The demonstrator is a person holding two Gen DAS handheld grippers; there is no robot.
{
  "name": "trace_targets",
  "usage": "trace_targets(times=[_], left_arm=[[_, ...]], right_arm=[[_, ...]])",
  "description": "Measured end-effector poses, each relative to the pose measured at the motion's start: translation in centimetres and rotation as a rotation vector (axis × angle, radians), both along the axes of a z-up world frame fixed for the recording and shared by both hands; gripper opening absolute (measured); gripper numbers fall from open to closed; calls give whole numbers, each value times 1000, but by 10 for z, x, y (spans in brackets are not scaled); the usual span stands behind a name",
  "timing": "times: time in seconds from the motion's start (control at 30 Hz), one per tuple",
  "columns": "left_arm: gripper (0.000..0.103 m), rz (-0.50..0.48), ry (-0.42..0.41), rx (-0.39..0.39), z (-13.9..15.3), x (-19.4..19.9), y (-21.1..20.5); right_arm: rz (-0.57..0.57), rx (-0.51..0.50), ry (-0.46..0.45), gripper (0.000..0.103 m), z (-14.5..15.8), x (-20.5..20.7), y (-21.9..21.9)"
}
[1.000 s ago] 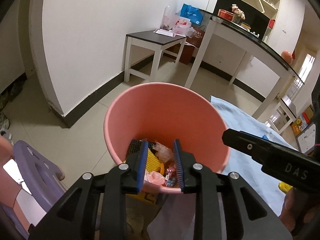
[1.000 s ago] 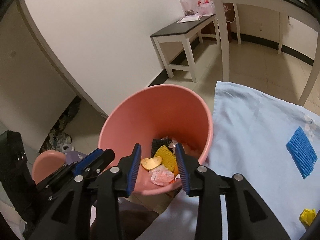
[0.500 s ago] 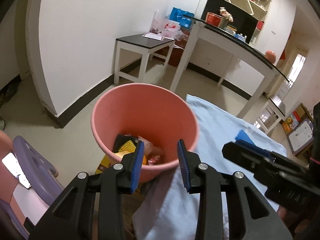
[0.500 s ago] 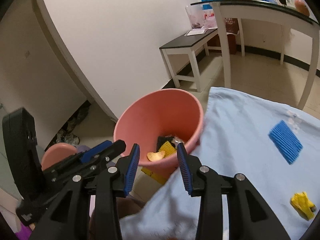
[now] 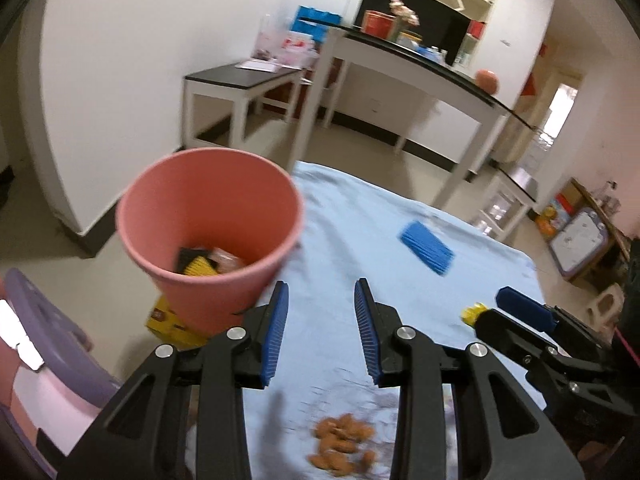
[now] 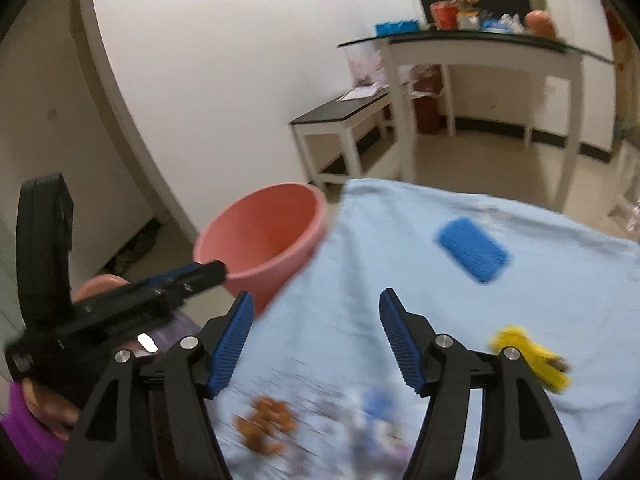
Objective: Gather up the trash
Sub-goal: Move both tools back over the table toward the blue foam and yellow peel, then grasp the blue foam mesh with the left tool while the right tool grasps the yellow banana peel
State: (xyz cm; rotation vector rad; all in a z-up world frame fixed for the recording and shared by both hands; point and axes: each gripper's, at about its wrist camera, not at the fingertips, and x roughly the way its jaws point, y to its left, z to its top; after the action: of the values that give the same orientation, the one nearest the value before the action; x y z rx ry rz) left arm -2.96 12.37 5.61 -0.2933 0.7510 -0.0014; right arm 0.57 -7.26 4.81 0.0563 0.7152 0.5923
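Trash lies in two places: some already in the pink bin, the rest scattered on the blue cloth that covers the table. The bin stands off the cloth's left edge, near its far left corner, rim just beside the cloth; whether they touch cannot be told. Inside it show a black and yellow piece and a pinkish wrapper, low against the near wall. Under the bin's near side sits a yellow box.

The left gripper hangs over the cloth's near left part with its jaws spread and nothing between them. Below it, by the near edge, lies a heap of brown bits amid a scatter of pale scraps, blurred in both views. Farther in, toward the cloth's middle, a blue pad lies flat, well apart from everything else.

The right gripper is over the near middle of the cloth, its jaws opening, only bare cloth seen in the gap. To its right, toward the near right corner, rests a yellow scrap, partly hidden behind the gripper's right finger in the right view.

Beyond the cloth stand a low white bench with a dark top and a taller white table carrying clutter.
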Motion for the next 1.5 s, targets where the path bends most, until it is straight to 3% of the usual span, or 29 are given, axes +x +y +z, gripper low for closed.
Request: trace_targets(times=[0.17,0.37,0.57,0.67,0.8,1.03,1.13,1.37,1.5], left_arm=[[34,-47,5,-10,-7,4,-26],[34,-87,44,-16,-16,19,-50],[35,-135,74,-16,-21,35,-76],[35,-148,108,-61,-23,49,-87],[35,-137,142,-120,-27,75,-100],[35,-82,192,-211,-44,134,-127],[34,-6,228,-219,-59,158,-133],[34,61,315,-130,-92,201,-157],[34,46,268,-59,-95,206,-168]], right_arm=[[-117,-72,-2,66,-20,-10,-68],[-209,-130,29,66,-45,-7,-121],[-179,-192,29,66,-56,11,-123],[-170,-234,16,66,-63,25,-117],[-164,-217,51,62,-73,43,-118],[-147,-182,93,59,-85,59,-110],[-150,-181,103,59,-89,64,-110],[-125,-103,176,53,-96,72,-117],[-104,-78,195,43,-98,71,-117]])
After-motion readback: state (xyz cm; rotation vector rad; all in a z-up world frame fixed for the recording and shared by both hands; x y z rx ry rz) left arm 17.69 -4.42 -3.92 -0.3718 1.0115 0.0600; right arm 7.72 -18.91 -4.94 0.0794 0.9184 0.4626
